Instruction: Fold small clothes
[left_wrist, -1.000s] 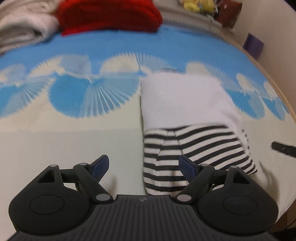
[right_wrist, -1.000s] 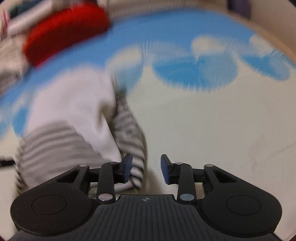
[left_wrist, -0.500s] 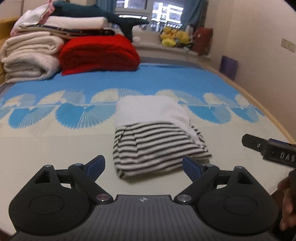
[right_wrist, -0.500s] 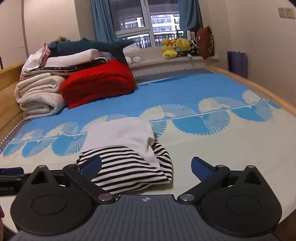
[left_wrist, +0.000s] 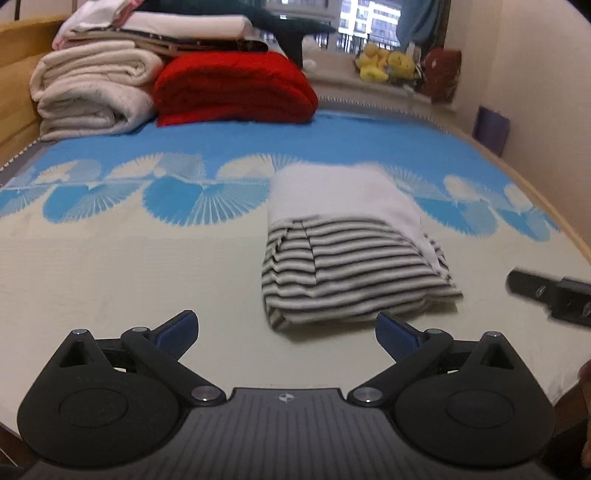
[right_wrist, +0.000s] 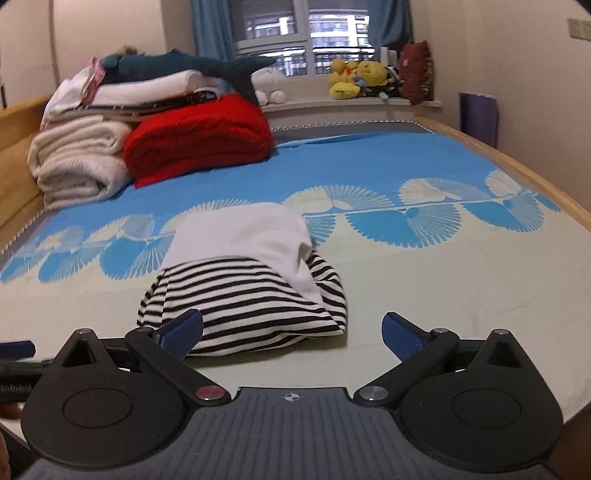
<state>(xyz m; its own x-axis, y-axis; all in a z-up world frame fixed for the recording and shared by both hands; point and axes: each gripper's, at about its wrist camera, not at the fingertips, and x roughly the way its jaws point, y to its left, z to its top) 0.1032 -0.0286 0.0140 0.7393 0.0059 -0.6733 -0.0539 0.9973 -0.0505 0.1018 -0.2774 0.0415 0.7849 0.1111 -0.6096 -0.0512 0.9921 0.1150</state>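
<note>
A small folded garment (left_wrist: 351, 258), white on its far half and black-and-white striped on its near half, lies flat on the bed. It is just ahead of my left gripper (left_wrist: 284, 325), whose jaws are opening wide with nothing between them. In the right wrist view the same garment (right_wrist: 240, 291) lies ahead and slightly left of my right gripper (right_wrist: 291, 321), which is open and holds nothing. Neither gripper touches the cloth. The right gripper's finger (left_wrist: 546, 291) shows at the right edge of the left wrist view.
The bed sheet (right_wrist: 406, 280) is cream in front and blue with a fan pattern behind. A red folded blanket (right_wrist: 199, 136) and cream folded blankets (right_wrist: 74, 162) are stacked at the back left. Plush toys (right_wrist: 354, 79) sit on the window sill. A wooden bed edge (right_wrist: 517, 162) runs along the right.
Both grippers drew back from the garment and tilted up, so more of the room shows. The right jaws opened wide; the left jaws widened a little. The garment stays folded on the bed.
</note>
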